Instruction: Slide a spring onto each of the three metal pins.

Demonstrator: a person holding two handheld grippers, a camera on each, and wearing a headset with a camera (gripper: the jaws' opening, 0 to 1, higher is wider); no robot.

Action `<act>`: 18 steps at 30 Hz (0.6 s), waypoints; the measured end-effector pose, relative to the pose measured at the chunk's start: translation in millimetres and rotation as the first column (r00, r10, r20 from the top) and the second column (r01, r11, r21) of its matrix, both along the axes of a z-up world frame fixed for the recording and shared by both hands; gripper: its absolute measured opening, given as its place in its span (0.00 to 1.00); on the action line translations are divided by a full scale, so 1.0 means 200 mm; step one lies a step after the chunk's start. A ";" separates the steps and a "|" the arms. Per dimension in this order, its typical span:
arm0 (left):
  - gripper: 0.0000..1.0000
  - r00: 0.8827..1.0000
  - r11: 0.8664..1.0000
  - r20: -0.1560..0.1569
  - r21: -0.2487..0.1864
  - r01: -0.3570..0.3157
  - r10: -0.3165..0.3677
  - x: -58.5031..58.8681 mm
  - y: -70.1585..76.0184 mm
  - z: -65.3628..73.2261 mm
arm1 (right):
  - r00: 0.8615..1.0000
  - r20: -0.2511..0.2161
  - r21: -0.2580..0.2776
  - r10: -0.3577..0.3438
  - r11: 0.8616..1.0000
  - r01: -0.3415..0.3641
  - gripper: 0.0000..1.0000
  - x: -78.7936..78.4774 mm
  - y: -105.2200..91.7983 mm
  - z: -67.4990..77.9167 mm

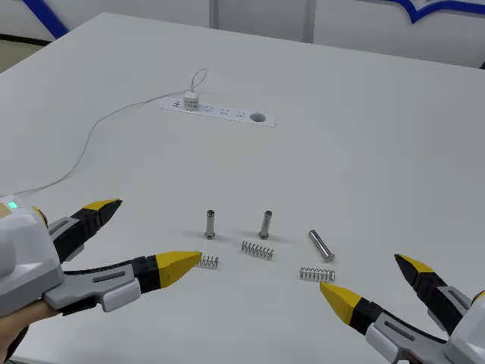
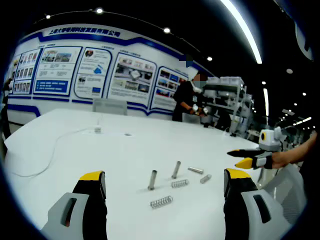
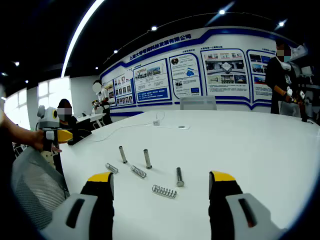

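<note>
Three metal pins rest on the white table. The left pin point(image 1: 210, 224) and the middle pin point(image 1: 265, 224) stand upright, and the right pin point(image 1: 321, 246) lies flat. A loose spring lies in front of each: the left spring point(image 1: 208, 262), the middle spring point(image 1: 257, 249), the right spring point(image 1: 317, 274). My left gripper point(image 1: 151, 233) is open, its near yellow tip right beside the left spring. My right gripper point(image 1: 365, 275) is open too, one tip just short of the right spring. The left gripper view has the pins point(image 2: 152, 180) and springs point(image 2: 161, 202) ahead of the open jaws, as does the right gripper view point(image 3: 147, 158) point(image 3: 164, 191).
A white power strip point(image 1: 220, 111) with a plugged cube and a thin cable point(image 1: 91, 136) lies farther back on the table point(image 1: 364, 152). A person point(image 2: 187, 100) stands beyond the table's far side. Poster boards line the wall behind.
</note>
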State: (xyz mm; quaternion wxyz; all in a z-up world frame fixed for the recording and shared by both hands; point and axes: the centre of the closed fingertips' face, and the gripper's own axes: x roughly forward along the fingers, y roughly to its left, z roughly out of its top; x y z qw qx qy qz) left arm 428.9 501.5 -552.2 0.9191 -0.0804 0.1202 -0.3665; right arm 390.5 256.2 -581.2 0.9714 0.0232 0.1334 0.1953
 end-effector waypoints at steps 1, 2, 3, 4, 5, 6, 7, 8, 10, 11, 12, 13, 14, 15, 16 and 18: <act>1.00 1.000 1.000 0.003 0.006 0.001 -0.001 0.00 0.00 0.00 | 1.000 -0.003 -0.003 -0.003 1.000 0.003 0.79 0.00 0.00 0.00; 1.00 1.000 1.000 0.006 0.009 -0.001 0.001 0.00 0.00 0.00 | 1.000 -0.004 -0.004 -0.005 1.000 0.005 0.79 0.00 -0.01 0.00; 1.00 1.000 1.000 0.008 0.012 -0.002 0.002 0.00 0.00 0.00 | 1.000 -0.003 -0.003 -0.008 1.000 0.008 0.78 0.00 -0.01 0.00; 1.00 1.000 1.000 0.009 0.012 -0.003 0.003 0.00 0.00 0.00 | 1.000 -0.001 -0.003 -0.011 1.000 0.011 0.78 0.00 -0.01 0.00; 1.00 1.000 1.000 0.012 0.010 -0.007 0.007 0.00 0.01 0.00 | 1.000 0.009 -0.006 -0.017 1.000 0.017 0.77 0.00 -0.02 0.01; 1.00 1.000 1.000 0.014 0.006 -0.011 0.011 0.01 0.01 0.01 | 1.000 0.014 -0.005 -0.023 1.000 0.023 0.77 0.00 -0.03 0.02; 1.00 1.000 1.000 0.015 0.006 -0.013 0.013 0.01 0.01 0.01 | 1.000 0.014 -0.004 -0.025 1.000 0.025 0.77 0.00 -0.03 0.02; 1.00 1.000 1.000 0.015 0.008 -0.018 0.018 0.01 0.02 0.01 | 1.000 0.008 -0.004 -0.027 1.000 0.027 0.77 0.00 -0.04 0.01; 1.00 1.000 1.000 0.015 0.017 -0.025 0.025 0.01 0.02 0.00 | 1.000 0.000 -0.005 -0.026 1.000 0.026 0.77 0.00 -0.03 0.00; 1.00 1.000 0.999 0.014 0.019 -0.028 0.028 0.02 0.03 0.00 | 1.000 -0.003 -0.008 -0.026 1.000 0.026 0.77 0.00 -0.03 0.00; 1.00 0.999 0.999 0.014 0.016 -0.029 0.028 0.02 0.03 0.00 | 1.000 -0.006 -0.008 -0.027 1.000 0.027 0.77 0.00 -0.03 0.00; 1.00 0.999 1.000 0.013 0.009 -0.030 0.030 0.02 0.03 0.01 | 1.000 -0.006 -0.008 -0.030 1.000 0.030 0.77 0.00 -0.04 0.00; 1.00 0.999 1.000 0.013 0.009 -0.030 0.030 0.02 0.03 0.01 | 1.000 -0.007 -0.006 -0.031 1.000 0.030 0.77 0.00 -0.04 -0.01; 1.00 0.999 0.999 0.013 0.011 -0.031 0.031 0.01 0.03 0.00 | 0.999 -0.008 -0.005 -0.031 0.999 0.031 0.77 0.00 -0.04 -0.01; 1.00 0.999 0.999 0.011 0.018 -0.031 0.031 0.01 0.03 0.00 | 0.999 -0.011 -0.007 -0.033 0.999 0.033 0.77 0.00 -0.04 -0.01; 1.00 1.000 0.999 0.006 0.022 -0.027 0.027 0.01 0.03 -0.01 | 0.999 -0.015 -0.009 -0.035 0.999 0.035 0.77 0.00 -0.04 -0.02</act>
